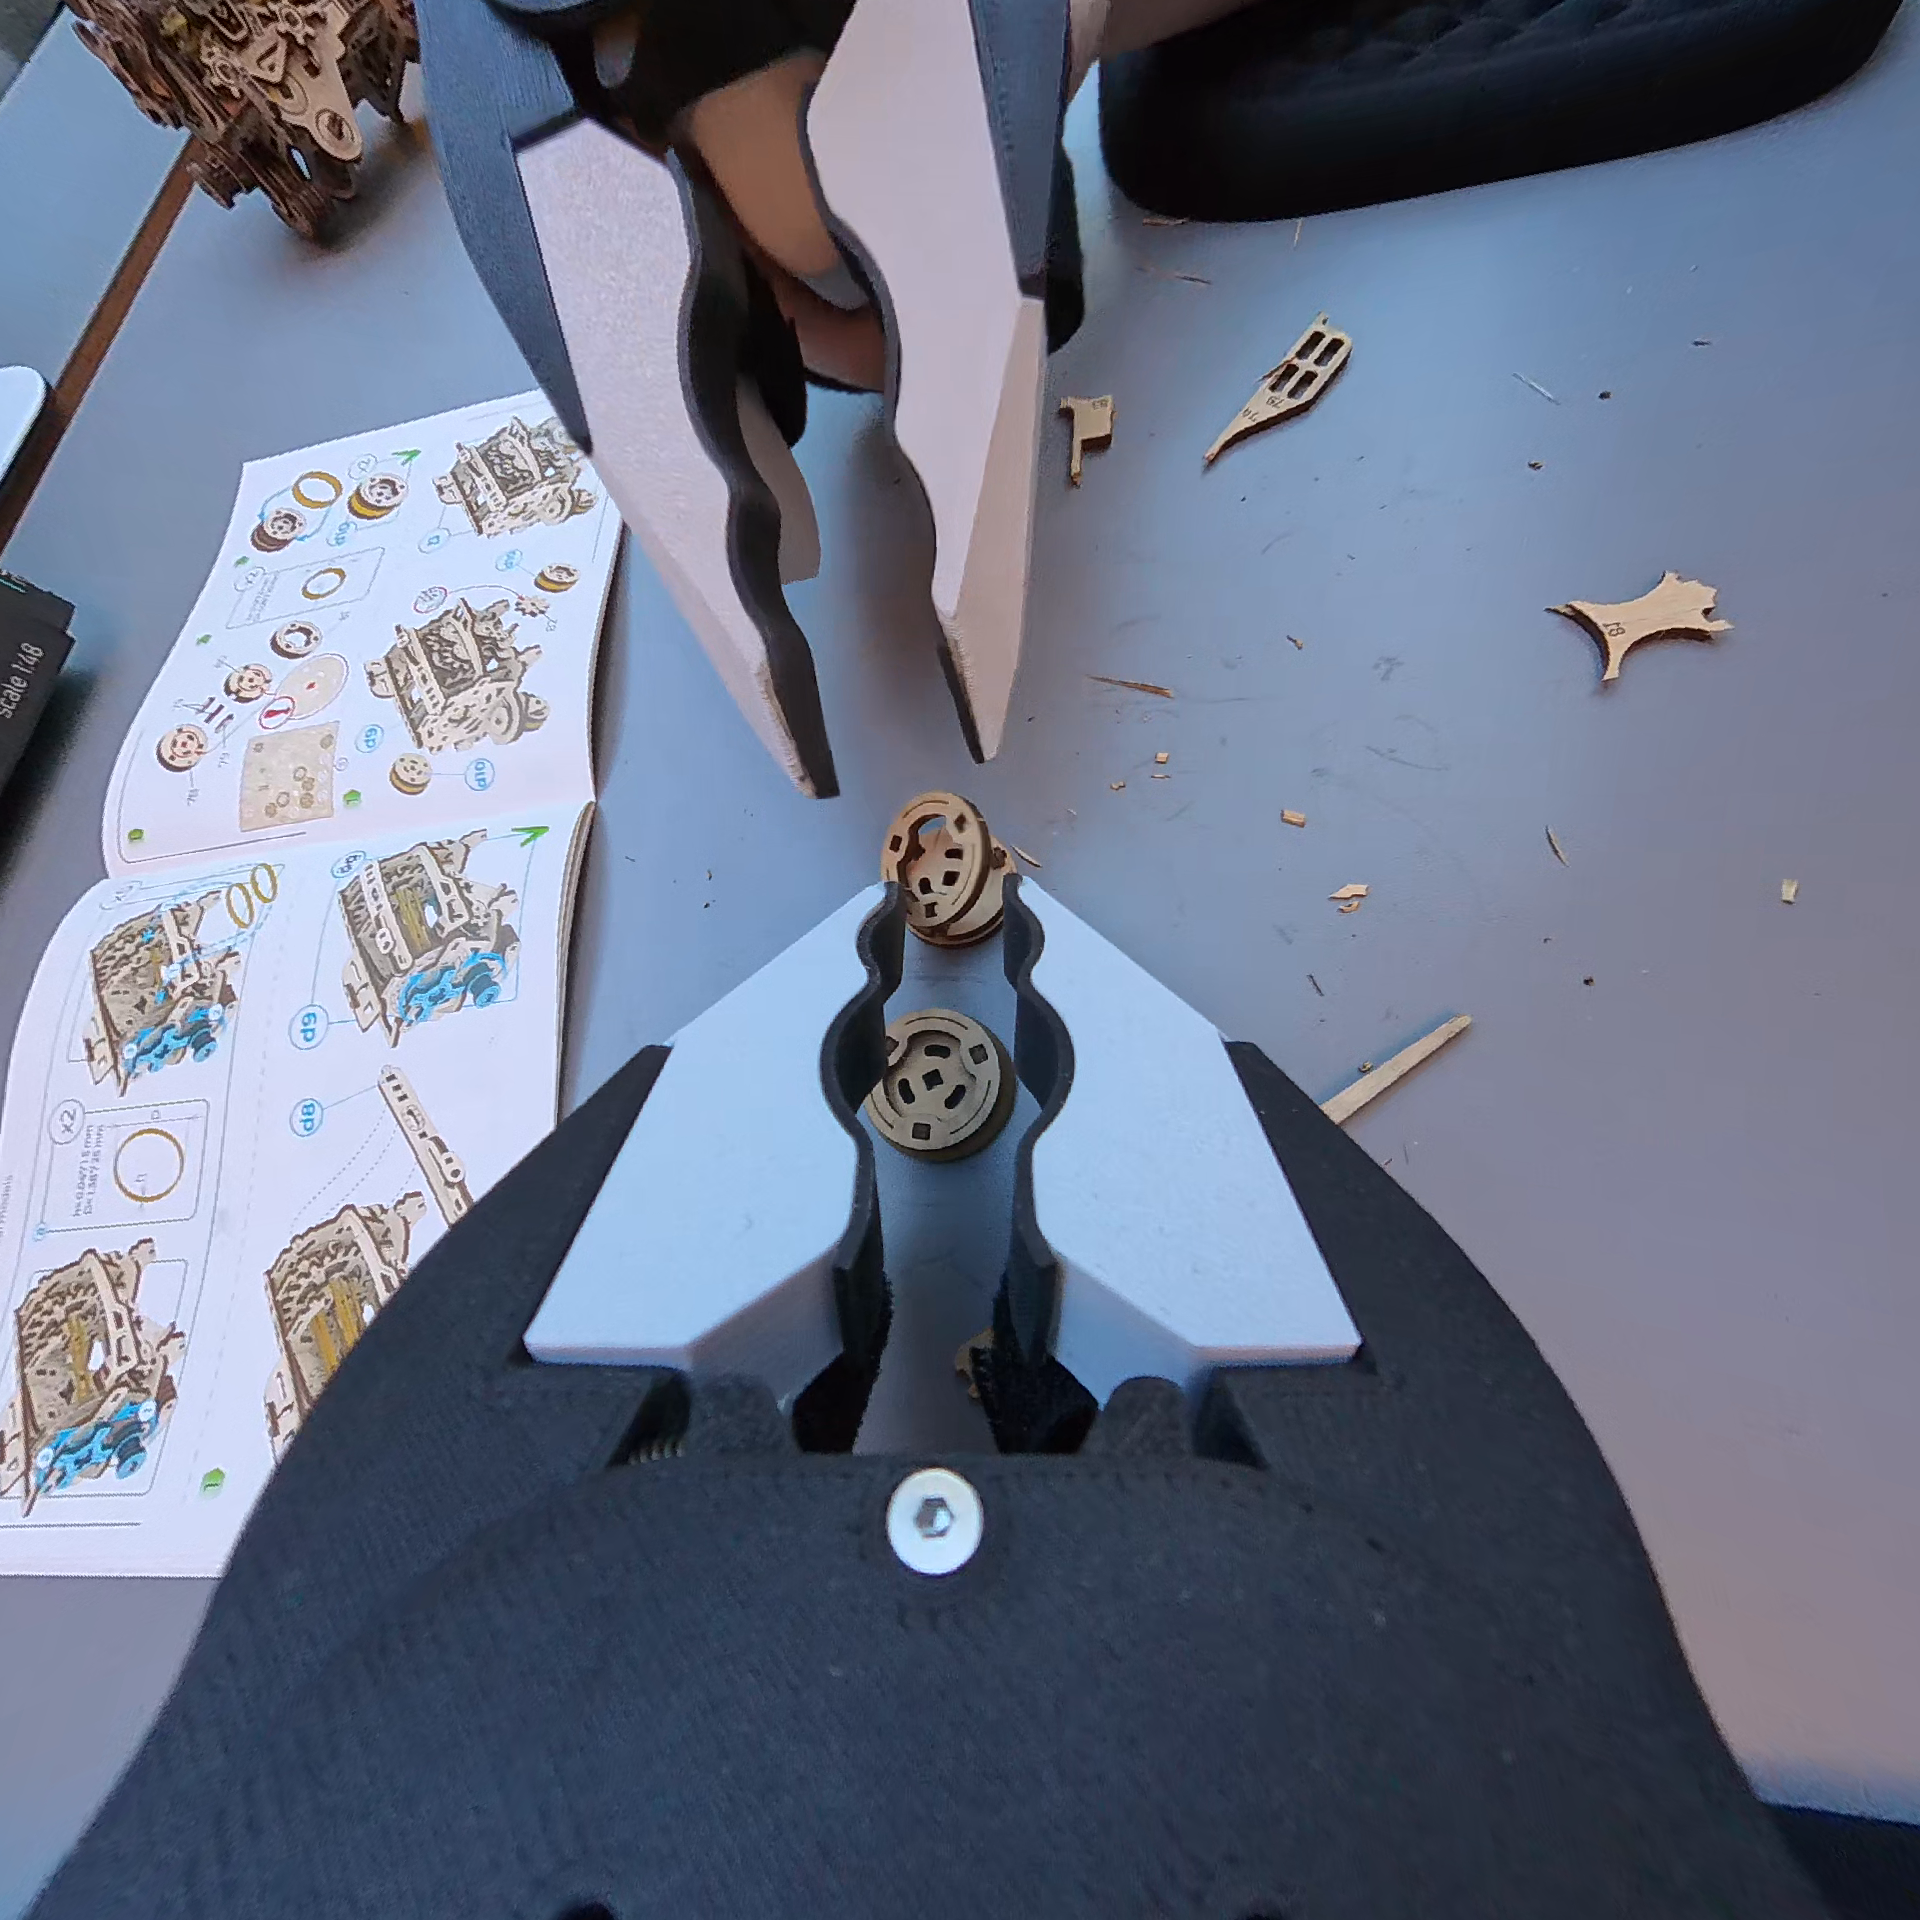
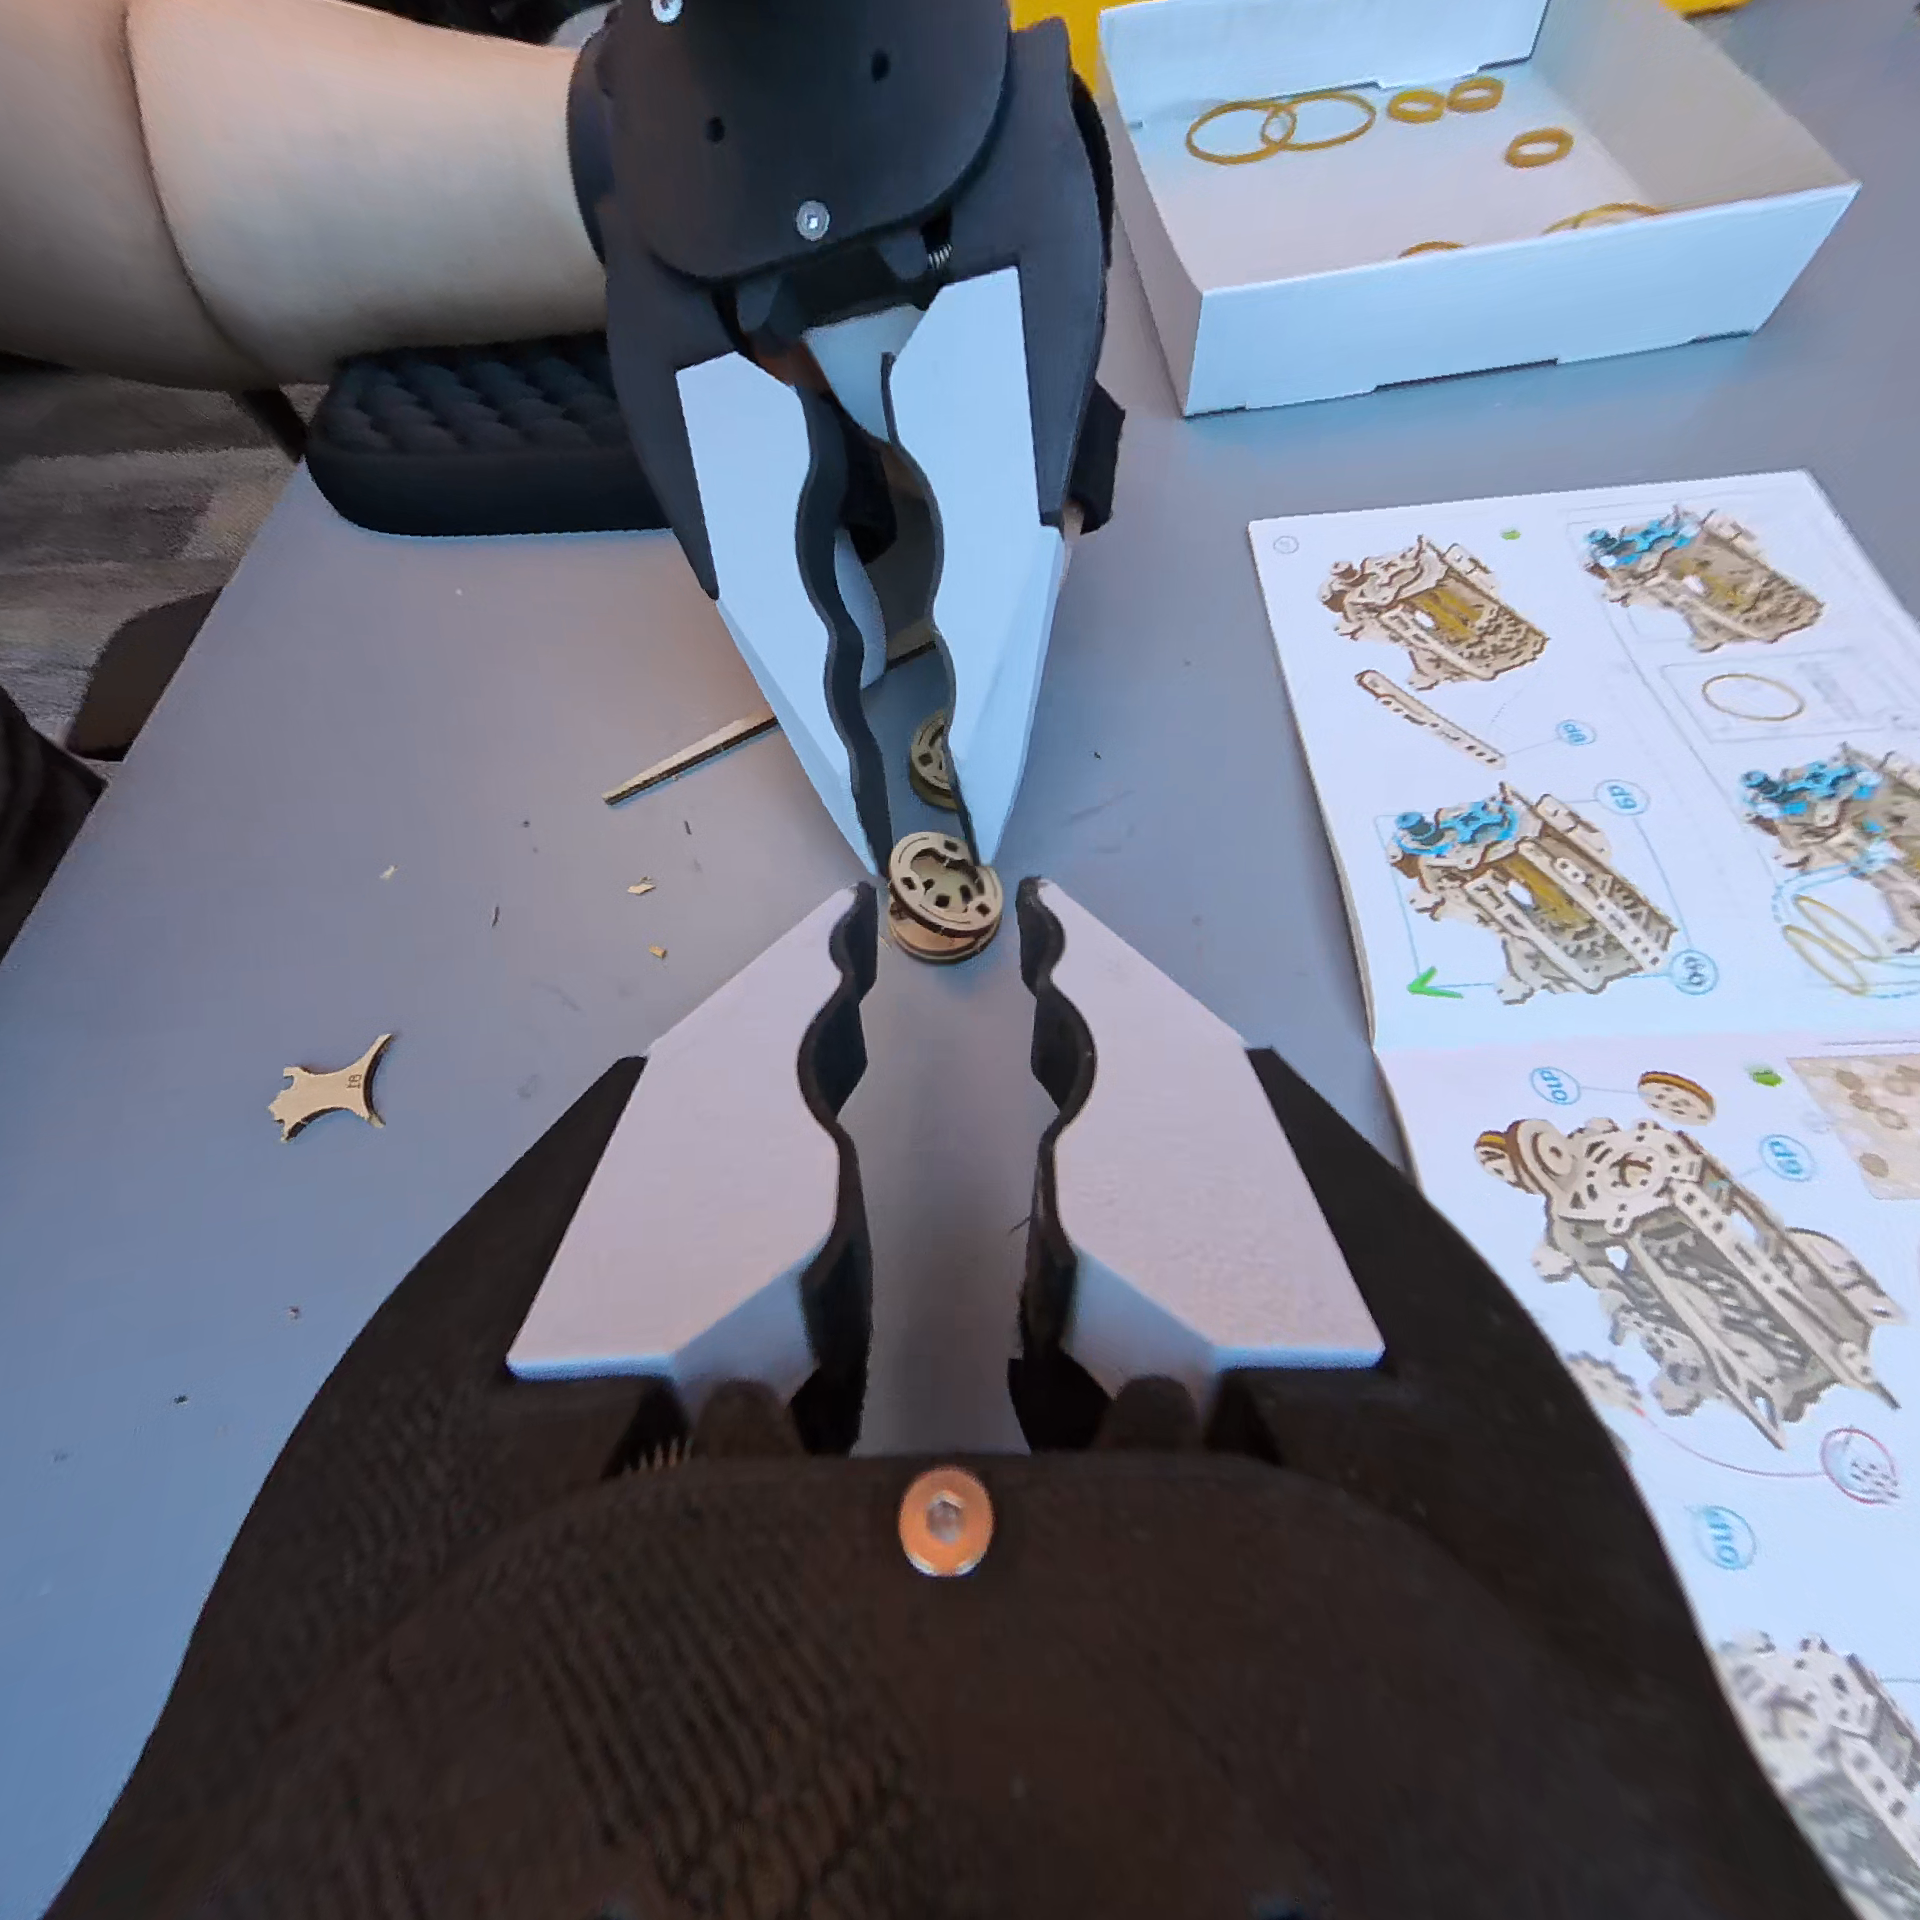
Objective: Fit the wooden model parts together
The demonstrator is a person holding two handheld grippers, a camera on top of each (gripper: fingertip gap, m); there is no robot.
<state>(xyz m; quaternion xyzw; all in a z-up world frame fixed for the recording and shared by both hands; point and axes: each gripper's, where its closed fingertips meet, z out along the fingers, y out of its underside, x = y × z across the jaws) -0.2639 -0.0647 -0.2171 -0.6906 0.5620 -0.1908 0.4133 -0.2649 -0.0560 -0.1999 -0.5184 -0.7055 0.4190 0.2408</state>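
A small round wooden wheel (image 1: pixel 943 878) stands tilted on the grey table, pinched between the tips of my left gripper (image 1: pixel 948 894). It also shows in the right wrist view (image 2: pixel 943 904). A second, similar wheel (image 1: pixel 940 1081) lies flat on the table farther back between the left fingers, not gripped; the right wrist view shows its edge (image 2: pixel 932 758). My right gripper (image 2: pixel 948 891) is open and empty, its tips just short of the held wheel, facing the left gripper (image 2: pixel 935 857). In the left wrist view the right gripper (image 1: pixel 900 769) comes down from the top.
An open instruction booklet (image 1: pixel 343 831) (image 2: pixel 1610 831) lies beside the grippers. A white box (image 2: pixel 1455 312) holds rubber bands. An assembled wooden model (image 1: pixel 260 94) stands far left. There is a black padded rest (image 2: pixel 468 447), wood offcuts (image 1: pixel 1642 623) and a thin stick (image 1: pixel 1392 1070). My two grippers' fingertips are within a few centimetres of each other.
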